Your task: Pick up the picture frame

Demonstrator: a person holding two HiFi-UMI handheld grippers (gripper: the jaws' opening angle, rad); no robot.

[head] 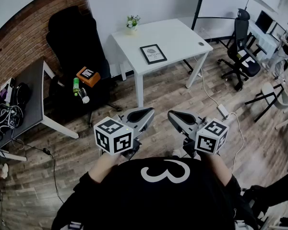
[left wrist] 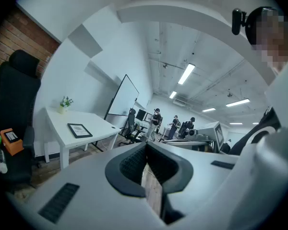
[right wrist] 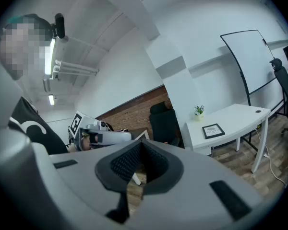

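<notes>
Plainly nothing has been started yet. The picture frame (head: 153, 53) lies flat on the white table (head: 182, 35), toward the side nearer the person, with a small potted plant (head: 132, 22) at a far corner. The person stands well back from it on the wooden floor, holding the left gripper (head: 143, 115) and the right gripper (head: 176, 117) out in front of the body, both clenched with nothing between the jaws. Everything is left, I'd say: stepping up, opening a gripper, closing on the frame's edge and lifting.
</notes>
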